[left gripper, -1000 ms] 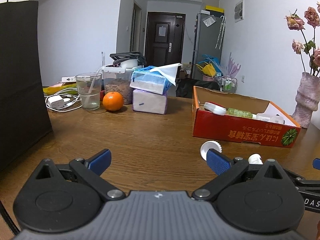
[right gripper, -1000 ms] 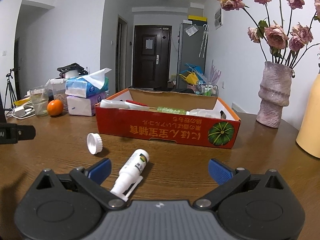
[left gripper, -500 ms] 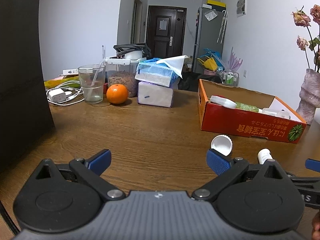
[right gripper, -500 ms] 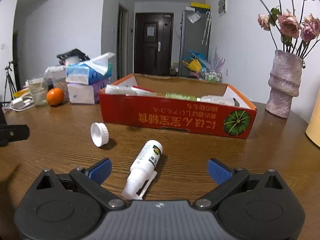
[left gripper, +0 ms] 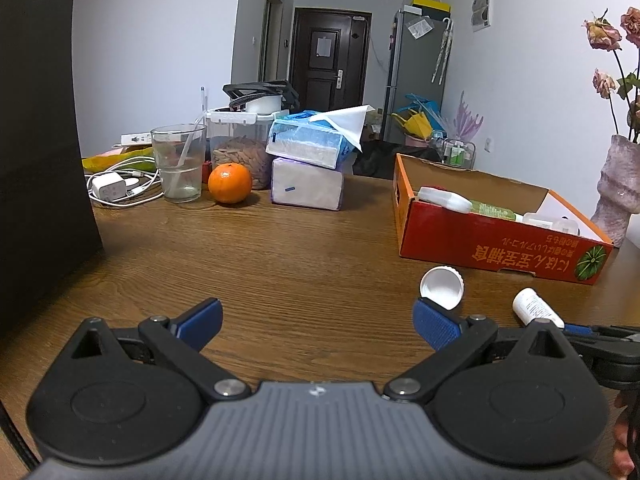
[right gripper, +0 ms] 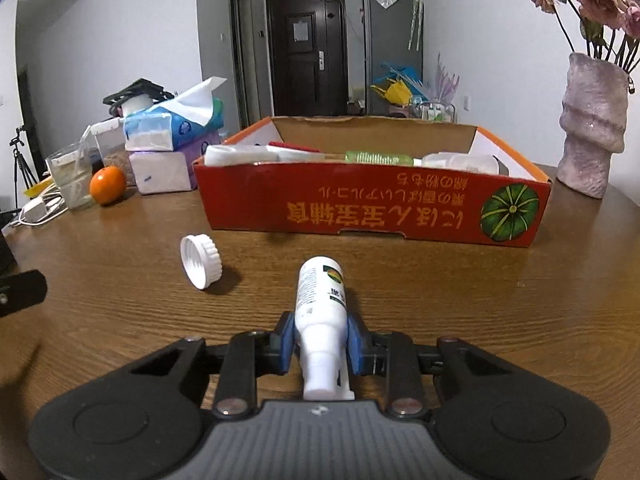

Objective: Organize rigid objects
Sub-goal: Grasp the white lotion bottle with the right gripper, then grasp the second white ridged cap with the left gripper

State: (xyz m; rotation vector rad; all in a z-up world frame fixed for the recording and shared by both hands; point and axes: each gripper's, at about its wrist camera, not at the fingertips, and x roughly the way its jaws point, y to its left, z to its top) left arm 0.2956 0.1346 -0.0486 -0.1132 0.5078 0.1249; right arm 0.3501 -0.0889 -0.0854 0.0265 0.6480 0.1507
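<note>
Right wrist view only: right gripper (right gripper: 321, 345) seen clamped on white spray bottle (right gripper: 320, 308), bottle lying on wooden table (right gripper: 480, 300), base pointed far toward red cardboard box (right gripper: 372, 210). Left wrist view: only bottle base seen at right. Left gripper (left gripper: 316, 320) held wide, nothing between pads. White cap (right gripper: 200, 262) lying left of bottle, apart. Orange (left gripper: 229, 183), glass (left gripper: 178, 168), tissue packs (left gripper: 307, 172) grouped far left; vase (right gripper: 591, 142) far right.

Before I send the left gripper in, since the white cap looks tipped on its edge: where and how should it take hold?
Grip the white cap across its ribbed rim, coming from above with one finger on each side. It leans on its edge with the open side facing the left gripper, so its flat faces give no purchase. The left fingers are already open.
</note>
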